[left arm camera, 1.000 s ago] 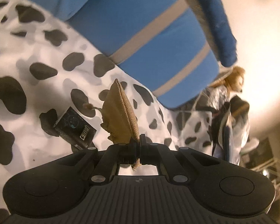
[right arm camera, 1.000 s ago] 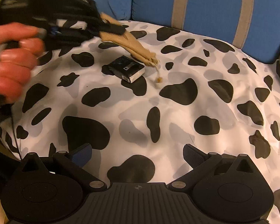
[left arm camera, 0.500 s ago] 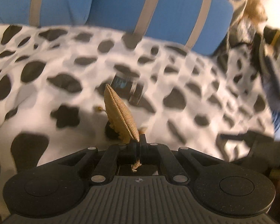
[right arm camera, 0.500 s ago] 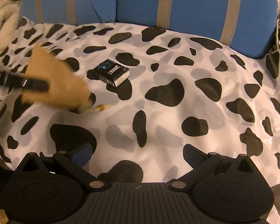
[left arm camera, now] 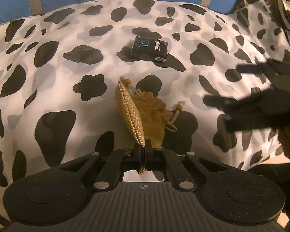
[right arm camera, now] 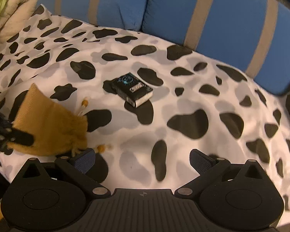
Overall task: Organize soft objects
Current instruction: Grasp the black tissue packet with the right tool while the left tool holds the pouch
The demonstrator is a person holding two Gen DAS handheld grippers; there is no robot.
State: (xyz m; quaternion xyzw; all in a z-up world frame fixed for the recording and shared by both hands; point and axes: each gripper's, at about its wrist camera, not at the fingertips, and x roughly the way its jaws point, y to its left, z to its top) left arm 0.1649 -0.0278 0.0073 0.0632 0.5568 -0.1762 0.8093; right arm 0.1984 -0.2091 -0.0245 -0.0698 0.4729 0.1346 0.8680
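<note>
Your burlap drawstring pouch is tan and coarsely woven, pinched flat along one seamed edge, with its gathered mouth crumpled and its cord ends tipped with small orange beads. It lies low over the cow-print bedspread, its gathered end resting on or just above the cloth; you cannot tell which. Your left gripper has its fingers pressed together on the pouch's near corner, with a scrap of burlap poking out beneath them. From the right wrist view the pouch sits at the far left, with one dark finger of that gripper across it.

Your right gripper has its blue-padded fingers spread wide, holding nothing, hovering over the bedspread just beside the pouch's beaded cord. In the left wrist view it shows blurred at the right.

A small black box with teal print lies flat on the bedspread beyond the pouch, well apart from both grippers. Blue cushions with tan stripes line the far edge.
</note>
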